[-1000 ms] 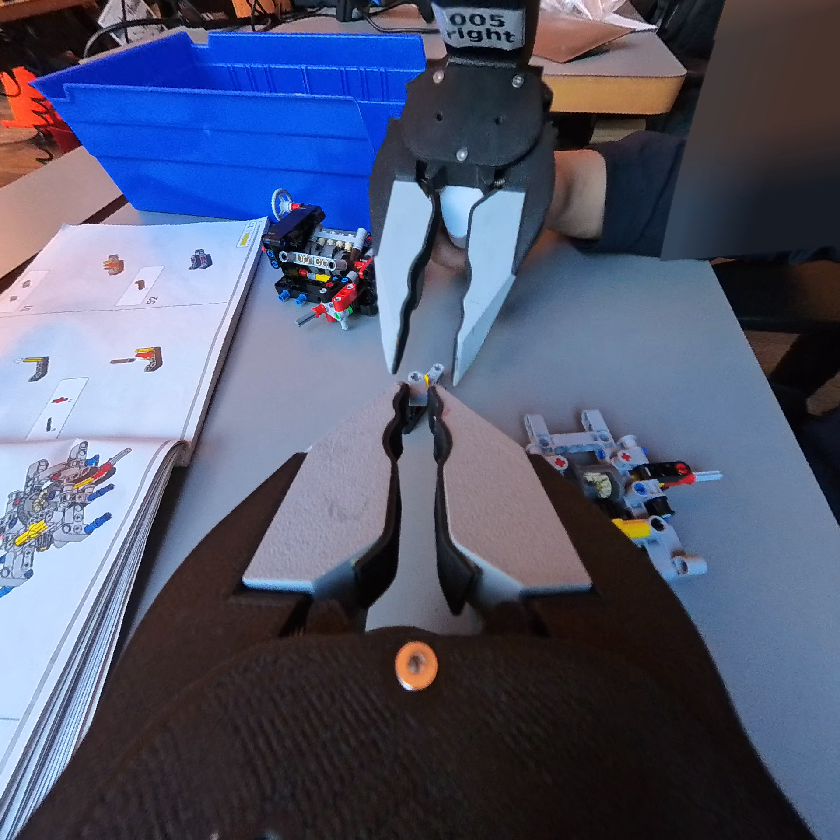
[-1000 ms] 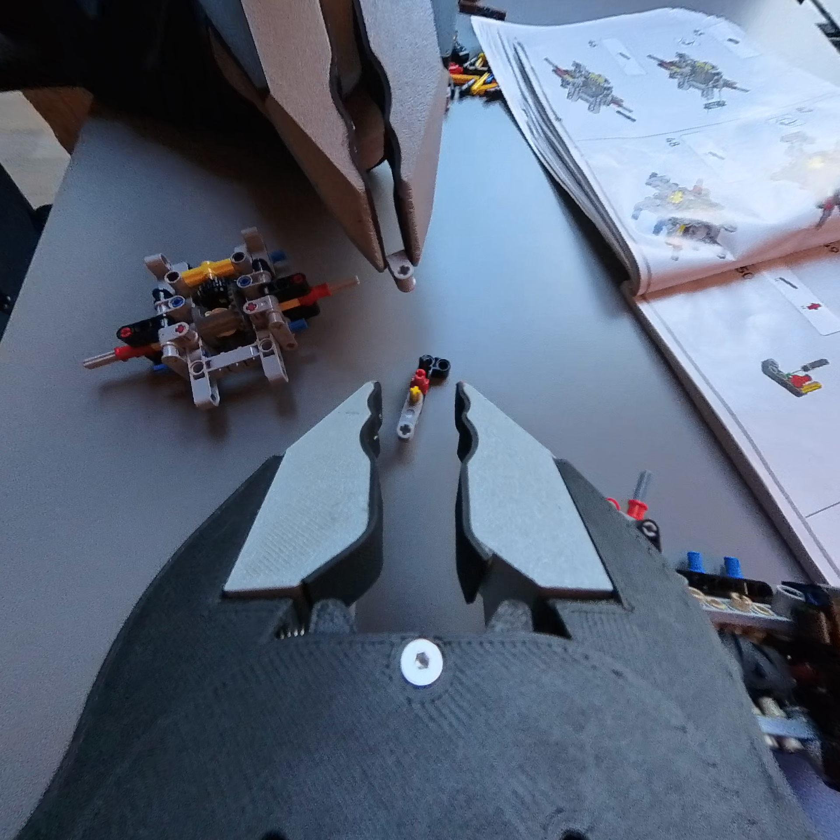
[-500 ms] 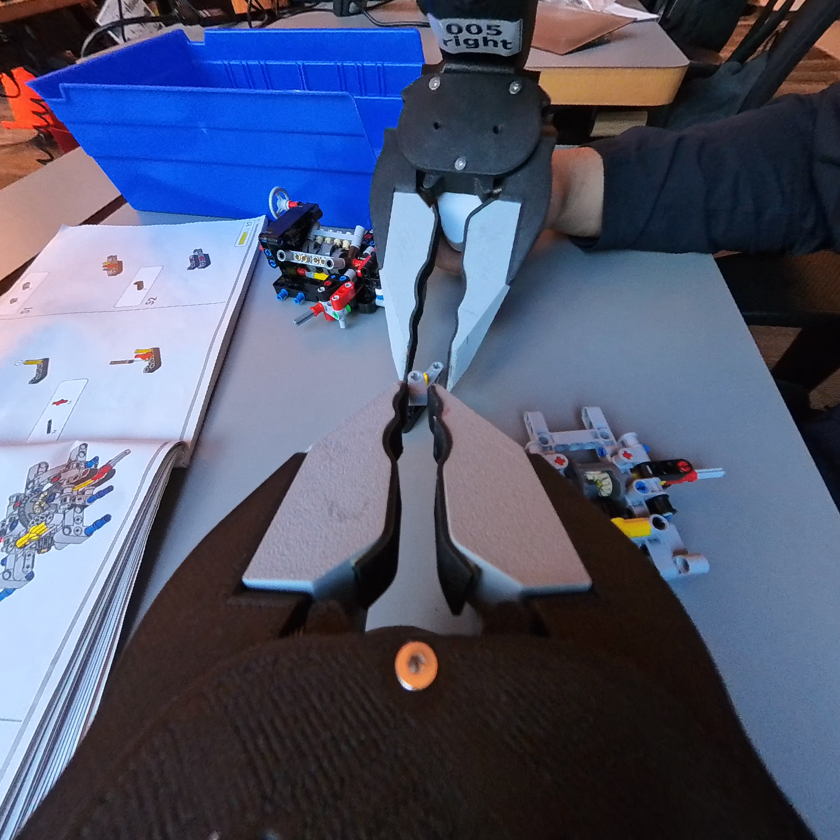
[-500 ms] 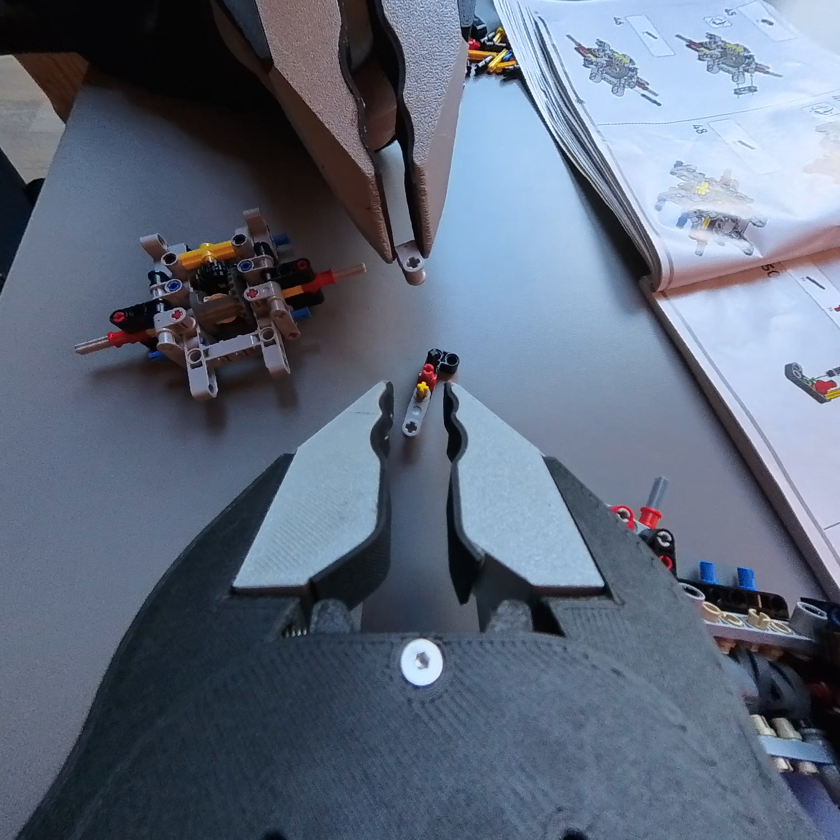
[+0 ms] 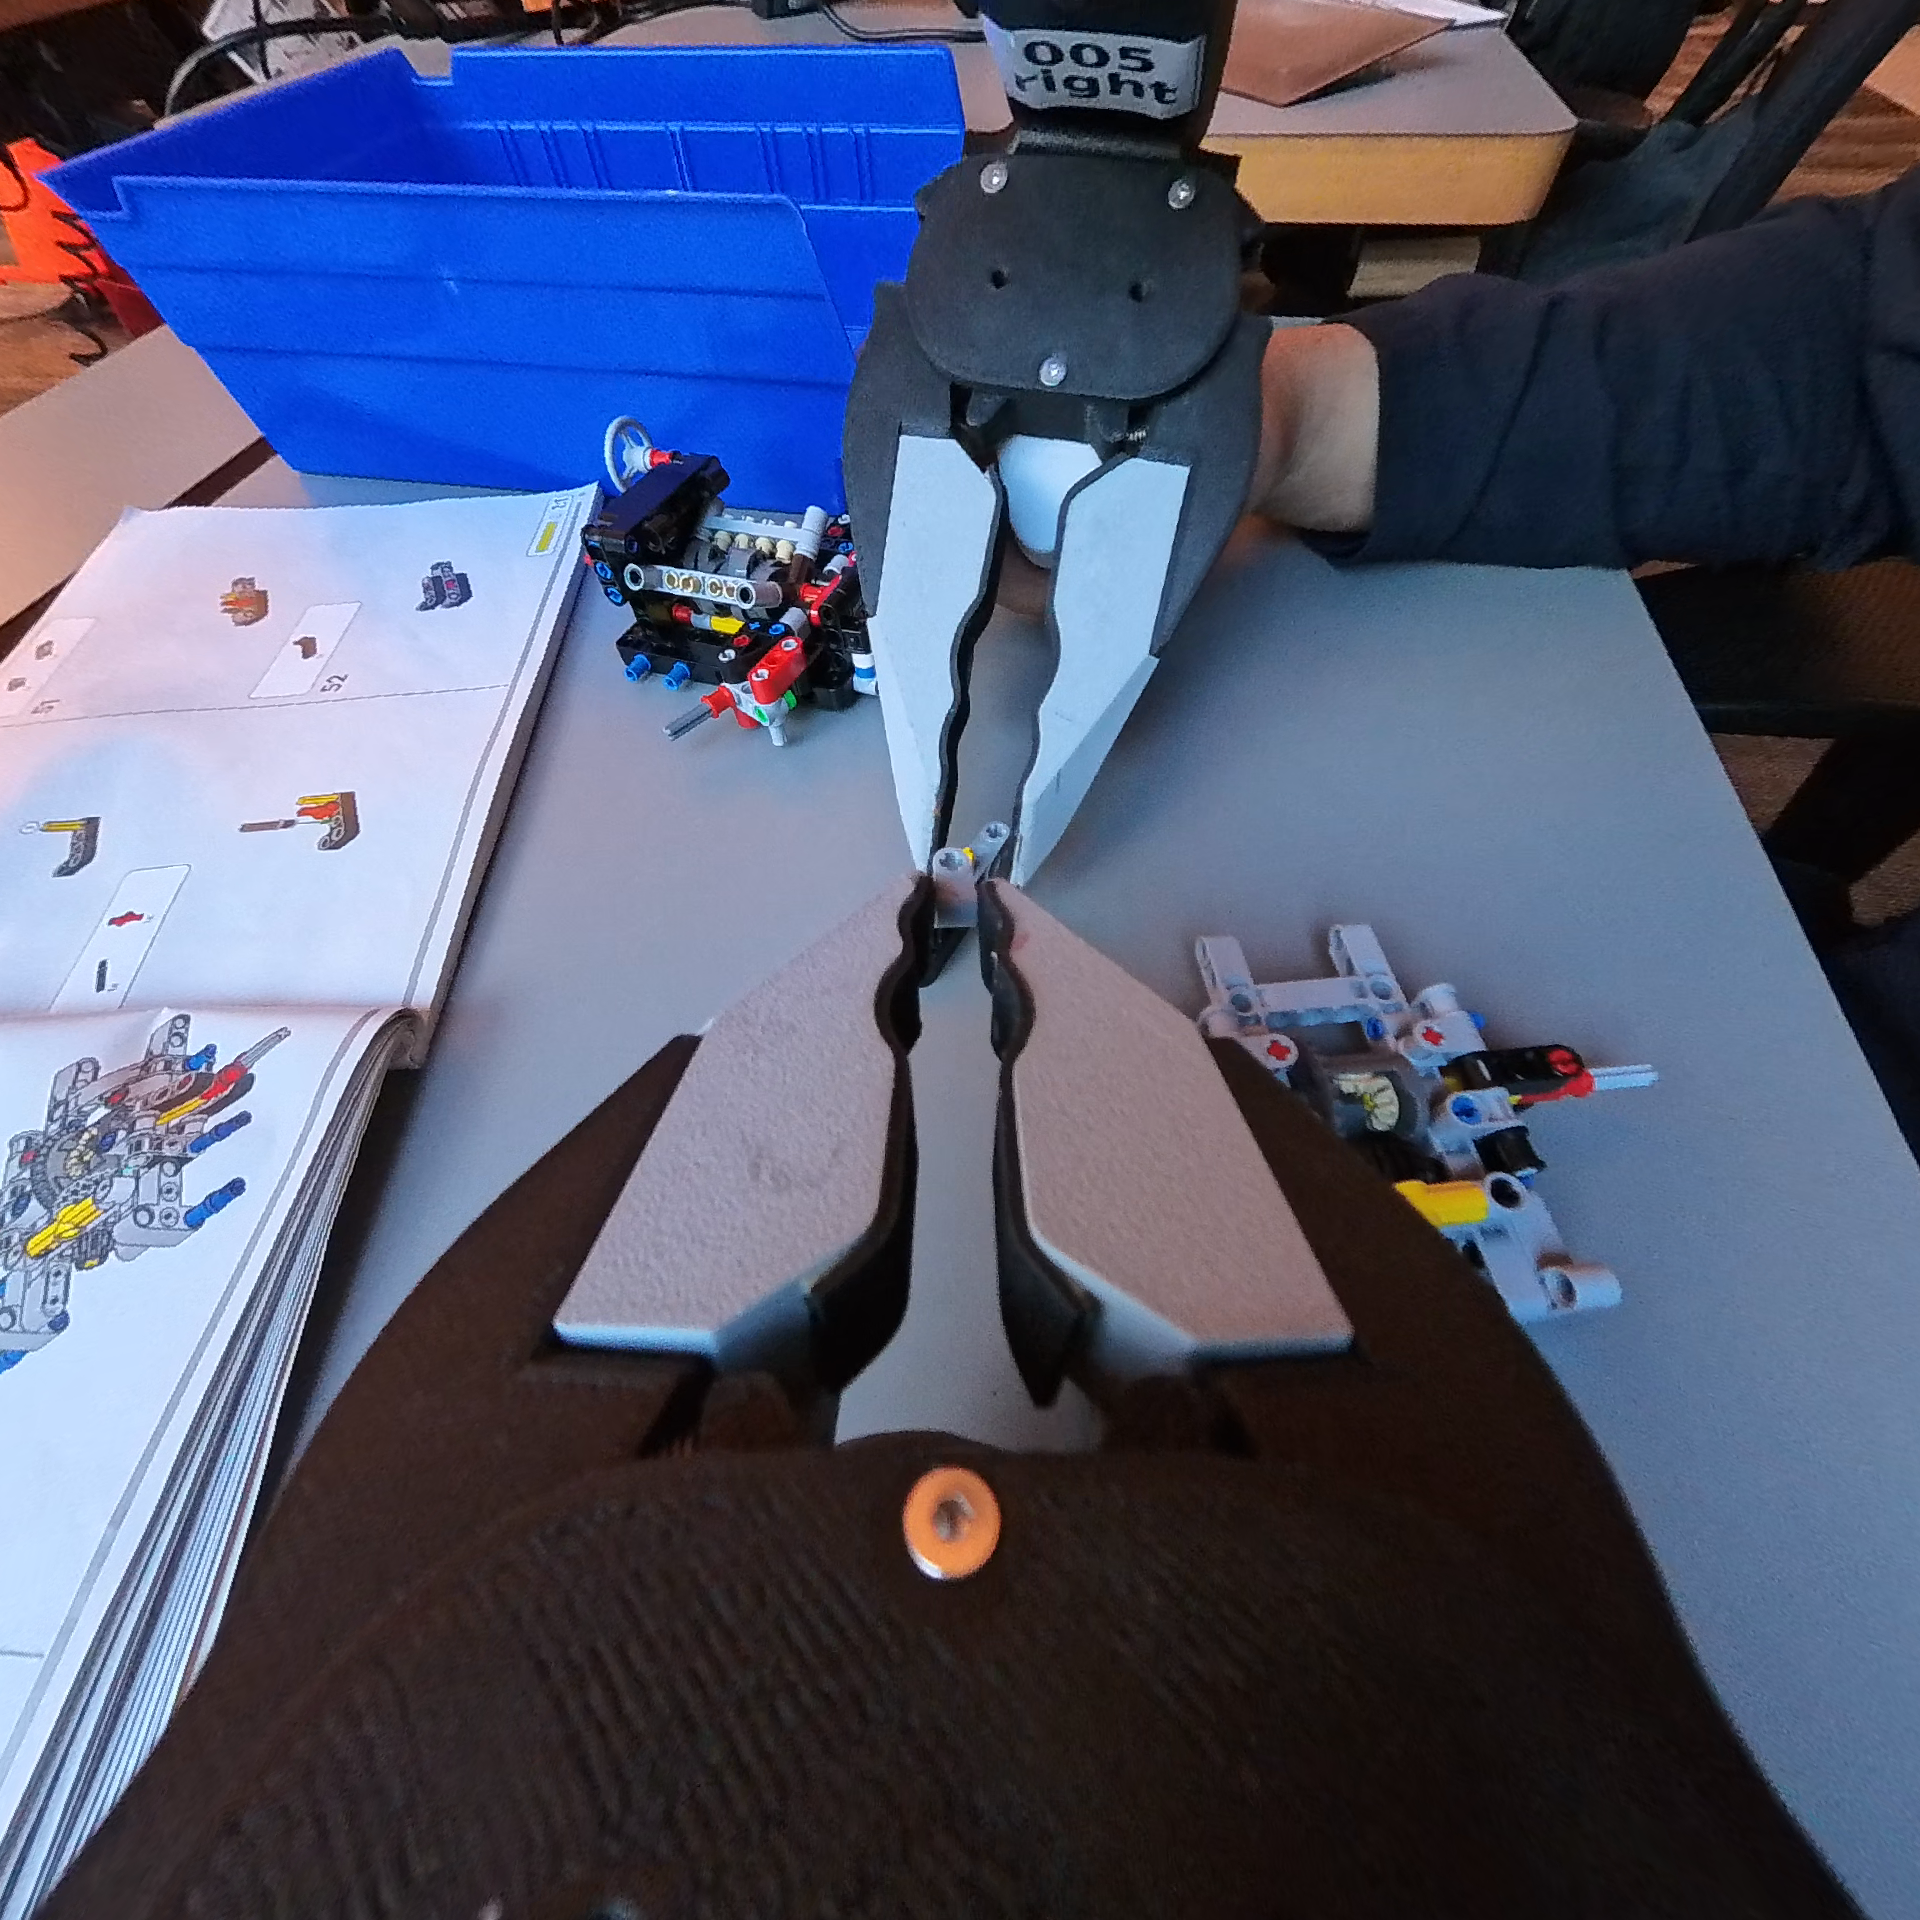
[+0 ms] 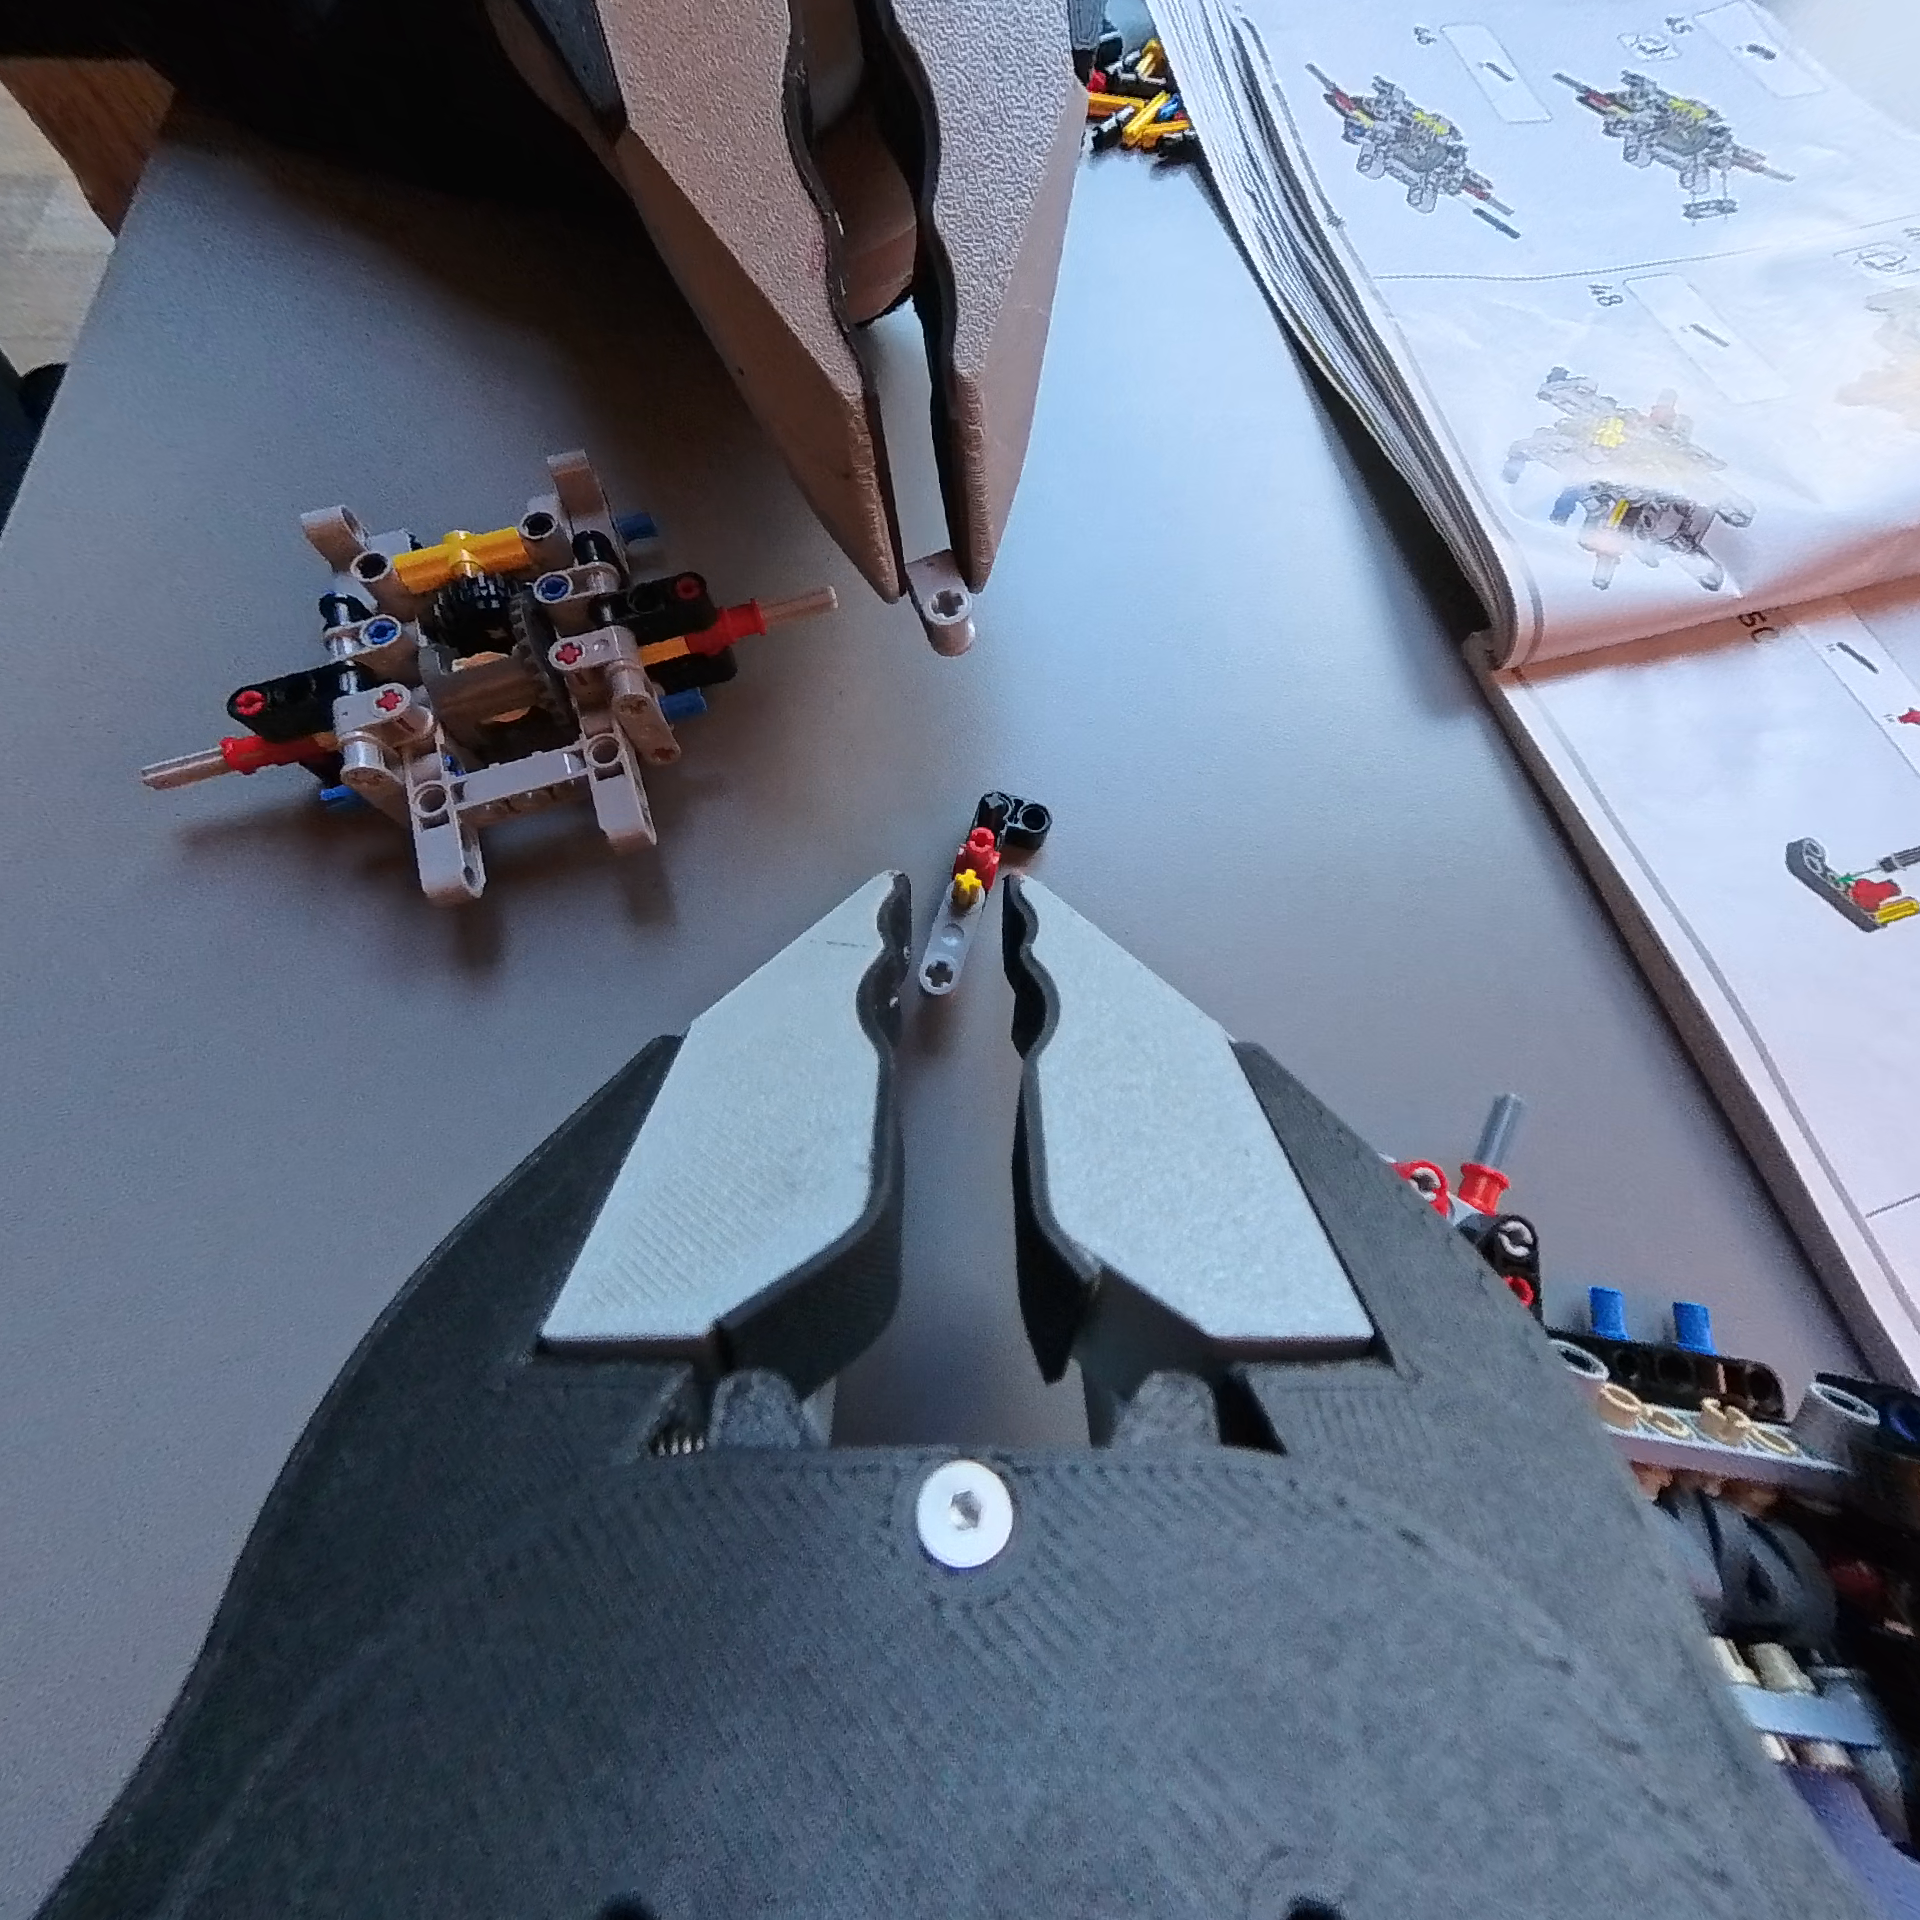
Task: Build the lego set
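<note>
My left gripper [image 5: 951,894] is shut on a small grey beam piece [image 5: 954,883] and holds it just above the grey table [image 5: 1351,779]. The piece sticks out of its tips in the right wrist view [image 6: 943,613]. My right gripper [image 6: 951,883] points down opposite it. Its jaws are narrow but open around a small assembly [image 6: 948,935] lying on the table: a thin grey beam with a yellow axle, a red bush [image 6: 977,852] and a black connector [image 6: 1018,821]. A slim gap shows between pads and beam. The two grippers' tips nearly meet in the left wrist view.
A blue bin [image 5: 468,270] stands at the back. An open instruction booklet [image 5: 208,779] lies at my left. A black brick assembly [image 5: 727,603] sits by the bin. A grey geared assembly [image 5: 1403,1091] lies at my right. A person's hand and dark sleeve [image 5: 1320,436] hold the right gripper.
My right gripper's jaws have narrowed steadily around the small assembly on the table and moved slightly forward over it. My left gripper stays still, shut on the grey piece.
</note>
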Demonstrator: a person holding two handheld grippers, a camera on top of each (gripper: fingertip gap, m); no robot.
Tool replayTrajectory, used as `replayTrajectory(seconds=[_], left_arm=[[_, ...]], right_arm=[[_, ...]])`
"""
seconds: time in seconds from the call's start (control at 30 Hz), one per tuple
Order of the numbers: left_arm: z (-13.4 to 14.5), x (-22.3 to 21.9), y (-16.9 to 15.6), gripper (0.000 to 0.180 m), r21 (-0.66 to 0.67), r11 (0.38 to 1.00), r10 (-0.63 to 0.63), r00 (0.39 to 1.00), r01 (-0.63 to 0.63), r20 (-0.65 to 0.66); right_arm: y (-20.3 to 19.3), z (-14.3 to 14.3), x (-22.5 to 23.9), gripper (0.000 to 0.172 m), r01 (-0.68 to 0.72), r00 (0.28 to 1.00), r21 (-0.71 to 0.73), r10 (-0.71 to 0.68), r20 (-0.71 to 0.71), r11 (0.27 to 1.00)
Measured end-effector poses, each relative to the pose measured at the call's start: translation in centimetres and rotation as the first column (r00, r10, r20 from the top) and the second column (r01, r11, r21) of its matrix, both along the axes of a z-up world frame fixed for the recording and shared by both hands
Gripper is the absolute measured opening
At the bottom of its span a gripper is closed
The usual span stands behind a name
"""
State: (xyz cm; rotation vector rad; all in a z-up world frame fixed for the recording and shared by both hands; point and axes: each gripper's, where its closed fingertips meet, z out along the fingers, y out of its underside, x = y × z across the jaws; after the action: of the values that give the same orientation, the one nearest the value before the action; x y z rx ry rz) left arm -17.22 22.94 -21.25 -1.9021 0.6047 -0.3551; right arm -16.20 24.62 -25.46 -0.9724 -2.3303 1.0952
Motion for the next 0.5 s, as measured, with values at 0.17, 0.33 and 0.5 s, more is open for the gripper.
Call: replayTrajectory(seconds=[0.17,0.33,0.5], left_arm=[[0.01,-0.03,0.02,0.005,-0.003,1.0,0.001,1.0,-0.001,0.006],[-0.03,-0.01,0.02,0.005,-0.005,1.0,-0.001,1.0,0.001,0.005],[-0.04,0.0,0.01,0.005,-0.006,1.0,-0.001,1.0,0.001,0.003]], right_arm=[[0.12,0.1,-0.15,0.013,0.007,1.0,-0.005,-0.007,-0.006,1.0],[0.12,0.11,-0.17,0.013,0.005,1.0,-0.009,-0.005,-0.005,1.0],[0.08,0.19,-0.24,0.013,0.004,1.0,-0.01,-0.004,-0.012,1.0]])
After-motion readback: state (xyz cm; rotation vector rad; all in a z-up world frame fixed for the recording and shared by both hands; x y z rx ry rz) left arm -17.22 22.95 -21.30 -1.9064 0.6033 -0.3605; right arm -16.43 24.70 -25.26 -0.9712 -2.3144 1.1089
